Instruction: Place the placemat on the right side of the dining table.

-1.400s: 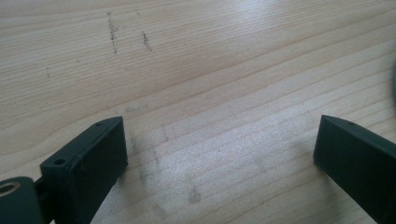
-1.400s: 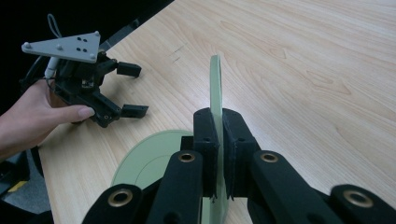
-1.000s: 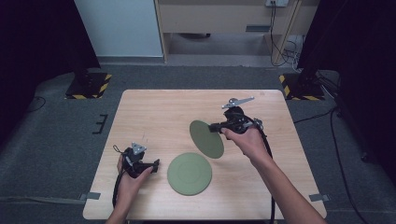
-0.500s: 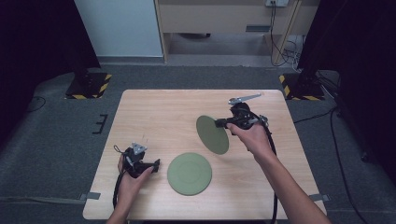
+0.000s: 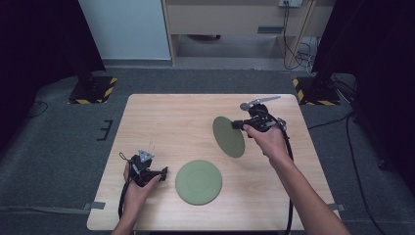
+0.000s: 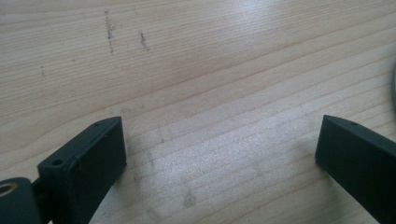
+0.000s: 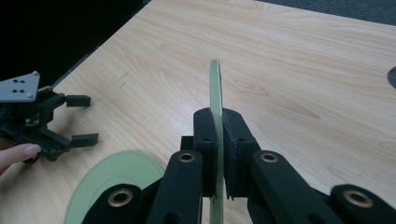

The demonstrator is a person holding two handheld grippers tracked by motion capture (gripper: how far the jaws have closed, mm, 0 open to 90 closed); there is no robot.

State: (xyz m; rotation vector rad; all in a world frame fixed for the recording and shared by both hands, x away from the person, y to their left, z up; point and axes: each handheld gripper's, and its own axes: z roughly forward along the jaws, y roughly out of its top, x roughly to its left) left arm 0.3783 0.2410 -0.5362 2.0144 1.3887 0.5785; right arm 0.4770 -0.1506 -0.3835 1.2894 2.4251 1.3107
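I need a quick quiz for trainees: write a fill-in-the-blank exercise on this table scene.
1. The right gripper is shut on the rim of a green ____, held on edge above the table.
2. The second plate lies ____ on the table.
3. The left gripper has its jaws ____, with bare wood between them.
4. The number of green plates in the high view is ____.

Missing words: plate; flat; open; two

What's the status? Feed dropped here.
Right gripper shut on raised green round plate. Left gripper open, resting on wooden table. Second green plate flat. Nothing blocking.
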